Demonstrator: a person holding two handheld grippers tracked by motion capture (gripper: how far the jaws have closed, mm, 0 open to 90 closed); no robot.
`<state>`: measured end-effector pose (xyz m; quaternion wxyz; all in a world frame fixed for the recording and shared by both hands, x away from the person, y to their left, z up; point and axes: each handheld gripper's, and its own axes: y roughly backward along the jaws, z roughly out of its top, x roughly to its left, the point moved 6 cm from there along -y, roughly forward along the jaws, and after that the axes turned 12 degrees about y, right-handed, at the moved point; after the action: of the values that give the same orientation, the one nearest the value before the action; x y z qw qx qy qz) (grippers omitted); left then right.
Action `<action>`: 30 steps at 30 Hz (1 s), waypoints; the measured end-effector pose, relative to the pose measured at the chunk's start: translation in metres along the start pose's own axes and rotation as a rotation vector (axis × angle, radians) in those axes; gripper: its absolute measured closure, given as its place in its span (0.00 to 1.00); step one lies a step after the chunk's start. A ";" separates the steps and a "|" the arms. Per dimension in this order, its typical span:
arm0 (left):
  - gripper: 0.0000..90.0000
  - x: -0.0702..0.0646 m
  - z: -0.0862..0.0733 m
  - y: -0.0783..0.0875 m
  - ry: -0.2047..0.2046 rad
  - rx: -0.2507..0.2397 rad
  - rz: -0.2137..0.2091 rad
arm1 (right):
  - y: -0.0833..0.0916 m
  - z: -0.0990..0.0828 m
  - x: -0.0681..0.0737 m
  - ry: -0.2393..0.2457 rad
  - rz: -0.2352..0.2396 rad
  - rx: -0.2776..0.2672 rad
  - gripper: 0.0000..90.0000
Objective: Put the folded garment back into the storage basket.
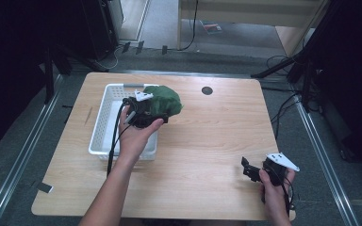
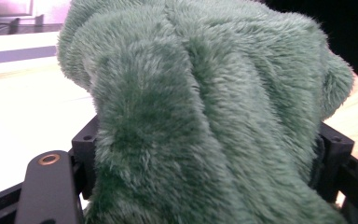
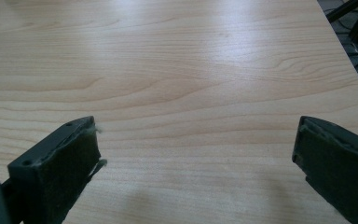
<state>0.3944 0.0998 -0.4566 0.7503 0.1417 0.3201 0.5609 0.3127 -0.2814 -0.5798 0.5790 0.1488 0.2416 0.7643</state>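
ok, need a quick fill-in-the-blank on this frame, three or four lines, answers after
1. The left tool is shut on a fluffy ____ cloth.
2. The cloth hangs at the right rim of a white ____.
3. The right tool hovers over bare table with its jaws ____.
4. The tabletop is made of light ____.

Answers: green; basket; open; wood

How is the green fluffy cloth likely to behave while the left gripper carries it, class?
Probably floppy: the green fluffy cloth drapes in folds over the left gripper. Likely light for its bulk, since one pinch holds it above the white basket. Its plush pile should resist slipping.
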 end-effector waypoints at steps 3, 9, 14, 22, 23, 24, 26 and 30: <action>0.26 0.009 0.001 0.001 0.011 -0.003 0.015 | 0.000 0.000 0.000 0.000 0.000 0.000 0.01; 0.26 0.042 0.001 0.002 0.062 -0.015 0.063 | 0.000 0.000 0.000 0.000 -0.001 0.000 0.01; 0.27 0.064 -0.002 -0.001 0.086 -0.007 0.101 | 0.000 0.000 0.000 0.000 -0.001 0.000 0.01; 0.27 0.096 -0.006 -0.015 0.117 0.027 0.150 | 0.000 0.000 0.000 0.000 -0.002 0.001 0.01; 0.27 0.100 -0.007 -0.018 0.124 0.031 0.156 | 0.000 0.000 0.000 -0.001 -0.003 0.001 0.01; 0.27 0.103 -0.008 -0.020 0.130 0.036 0.161 | 0.000 0.000 0.000 0.000 -0.003 0.001 0.01; 0.27 0.108 -0.009 -0.024 0.135 0.051 0.165 | 0.000 0.000 0.000 0.001 -0.002 0.000 0.01; 0.28 0.114 -0.012 -0.032 0.145 0.070 0.175 | 0.000 0.000 -0.001 -0.002 -0.003 0.000 0.01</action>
<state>0.4297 0.1942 -0.5204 0.6679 0.1541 0.3796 0.6213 0.3130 -0.2818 -0.5799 0.5806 0.1493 0.2413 0.7632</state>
